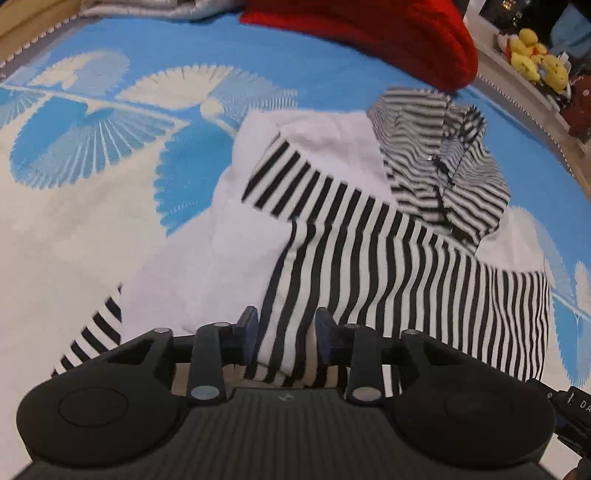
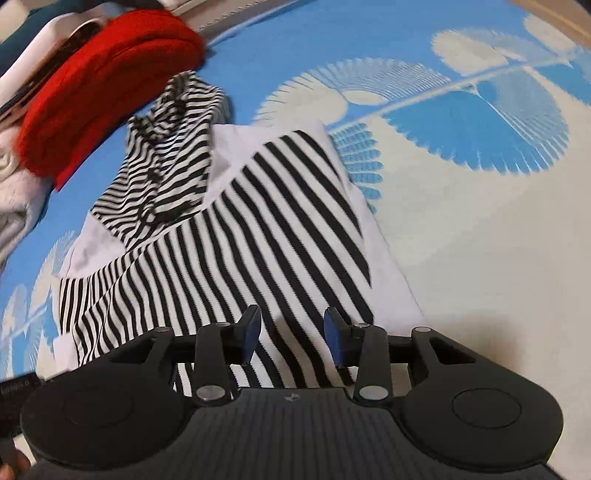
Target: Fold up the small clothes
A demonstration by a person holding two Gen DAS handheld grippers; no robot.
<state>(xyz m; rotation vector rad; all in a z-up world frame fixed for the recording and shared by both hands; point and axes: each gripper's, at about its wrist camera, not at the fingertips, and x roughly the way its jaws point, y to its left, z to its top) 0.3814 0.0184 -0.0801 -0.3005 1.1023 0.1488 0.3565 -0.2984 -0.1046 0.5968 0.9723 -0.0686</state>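
Observation:
A small black-and-white striped garment (image 1: 388, 251) with white panels and a fine-striped hood (image 1: 443, 155) lies on the blue-and-white patterned bedspread (image 1: 92, 221). My left gripper (image 1: 286, 332) has its jaws a hand's width apart with a bunched fold of the striped hem between them, fabric touching both pads. In the right wrist view the same garment (image 2: 258, 229) lies partly folded, hood (image 2: 173, 147) at upper left. My right gripper (image 2: 291, 332) is open just above the striped hem, holding nothing.
A red knitted garment (image 1: 388, 33) lies beyond the hood; it also shows in the right wrist view (image 2: 103, 81). Grey-white cloth (image 2: 14, 184) sits at the left. Yellow plush toys (image 1: 535, 59) stand on a shelf past the bed edge.

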